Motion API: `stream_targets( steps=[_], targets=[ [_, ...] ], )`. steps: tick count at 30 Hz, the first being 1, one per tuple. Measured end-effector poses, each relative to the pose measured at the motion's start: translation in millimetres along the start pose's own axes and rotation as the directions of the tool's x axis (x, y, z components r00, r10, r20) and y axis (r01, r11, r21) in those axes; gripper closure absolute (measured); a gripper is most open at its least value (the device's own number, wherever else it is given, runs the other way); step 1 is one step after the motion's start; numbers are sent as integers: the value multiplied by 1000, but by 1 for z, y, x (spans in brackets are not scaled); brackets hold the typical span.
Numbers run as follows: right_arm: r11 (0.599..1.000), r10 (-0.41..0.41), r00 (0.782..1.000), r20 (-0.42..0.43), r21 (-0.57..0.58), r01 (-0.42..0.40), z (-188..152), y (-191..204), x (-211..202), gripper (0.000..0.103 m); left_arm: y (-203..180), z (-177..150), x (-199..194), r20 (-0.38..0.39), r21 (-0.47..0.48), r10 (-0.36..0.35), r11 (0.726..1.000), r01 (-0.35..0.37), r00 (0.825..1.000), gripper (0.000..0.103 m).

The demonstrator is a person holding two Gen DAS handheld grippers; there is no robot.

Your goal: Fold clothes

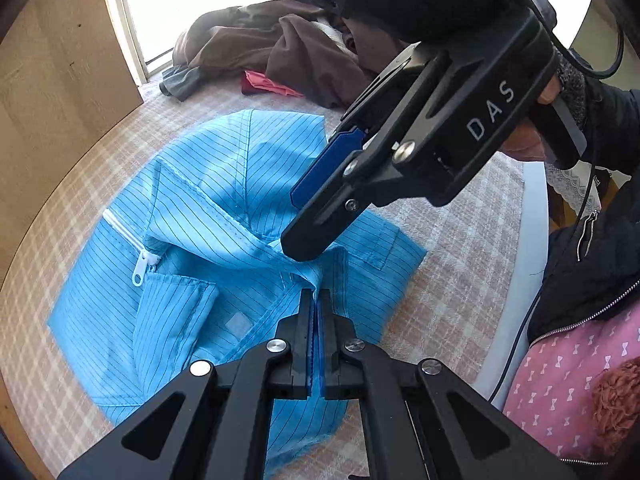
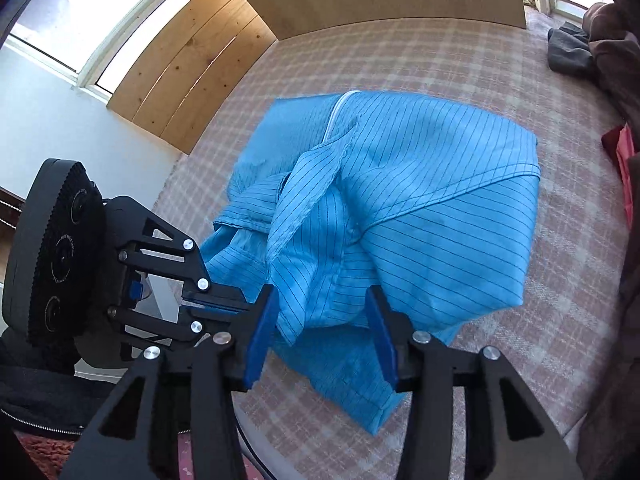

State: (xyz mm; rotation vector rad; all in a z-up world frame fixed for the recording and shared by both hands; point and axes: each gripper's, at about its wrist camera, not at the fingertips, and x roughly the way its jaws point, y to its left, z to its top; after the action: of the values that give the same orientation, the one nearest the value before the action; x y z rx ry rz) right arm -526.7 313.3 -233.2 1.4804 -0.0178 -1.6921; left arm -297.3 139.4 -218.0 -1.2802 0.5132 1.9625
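Left wrist: one blue garment (image 1: 224, 216); two grippers.

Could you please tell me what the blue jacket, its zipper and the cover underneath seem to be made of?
Blue jacket: thin, smooth woven fabric, probably synthetic, with fine dark stripes and crisp creases.
Zipper: white, likely plastic teeth and pull, slightly glossy.
Cover: soft, matte woven cloth in a pink and cream check, perhaps cotton.

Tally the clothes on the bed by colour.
Blue: 1, the striped garment
Brown: 1, the heap
Red: 1, the piece
Grey: 1, the piece
Total: 4
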Motion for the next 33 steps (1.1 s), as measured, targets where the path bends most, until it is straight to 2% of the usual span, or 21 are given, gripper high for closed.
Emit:
stream_targets(
  steps=[6,10,13,15,17,18,19,21,22,23,24,25,26,28,29,30,31,33],
  targets=[
    [999,-31,998,56,-42,33,1,20,-17,59,-4,-4,-3,13,0,1,1000,-1,1000,102],
    [997,-44,999,4,-63,44,9,22,-1,60,-5,-4,-8,31,3,8,1000,-8,999,102],
    [998,-41,998,-50,-51,38,19,16,16,98,-5,-8,-19,86,-13,39,999,-38,996,102],
    [1000,-8,998,-70,-31,6,26,8,21,98,-5,-12,-27,128,-41,53,998,-48,990,102],
    [990,128,991,-30,59,-126,34,-11,17,100,-5,-17,-34,162,-81,54,996,-42,985,102],
    [970,215,977,-3,118,-213,36,-23,16,100,-6,-20,-34,164,-93,75,994,-60,984,102],
    [934,313,949,41,166,-316,34,-34,17,100,-8,-22,-34,165,-103,98,991,-81,981,102],
    [848,453,881,138,240,-473,27,-55,19,101,-14,-25,-30,155,-106,149,985,-134,976,102],
    [794,511,838,190,269,-545,23,-65,21,101,-18,-25,-27,147,-99,175,982,-161,974,102],
    [752,551,804,224,285,-595,20,-70,24,101,-21,-25,-24,139,-91,200,978,-189,970,102],
    [711,585,771,252,296,-637,17,-73,27,101,-25,-26,-19,129,-96,191,979,-180,973,102],
    [713,584,771,252,295,-636,17,-72,30,101,-28,-27,-15,119,-103,177,981,-165,977,102],
    [742,561,795,232,286,-607,17,-68,31,101,-32,-28,-11,109,-109,163,983,-151,981,102],
    [845,455,877,155,236,-480,17,-64,25,100,-43,-35,-6,98,-92,163,984,-154,982,101],
    [900,365,925,107,215,-380,15,-65,18,97,-48,-39,-6,88,-77,155,986,-149,984,101],
    [929,300,951,77,202,-310,12,-66,9,96,-53,-45,-10,89,-76,154,986,-148,984,98],
    [950,244,968,52,189,-249,9,-67,0,94,-57,-51,-15,91,-77,154,986,-148,984,97],
    [980,141,988,60,132,-148,6,-58,-19,92,-56,-62,-27,78,-115,145,984,-136,986,97]
  ],
)
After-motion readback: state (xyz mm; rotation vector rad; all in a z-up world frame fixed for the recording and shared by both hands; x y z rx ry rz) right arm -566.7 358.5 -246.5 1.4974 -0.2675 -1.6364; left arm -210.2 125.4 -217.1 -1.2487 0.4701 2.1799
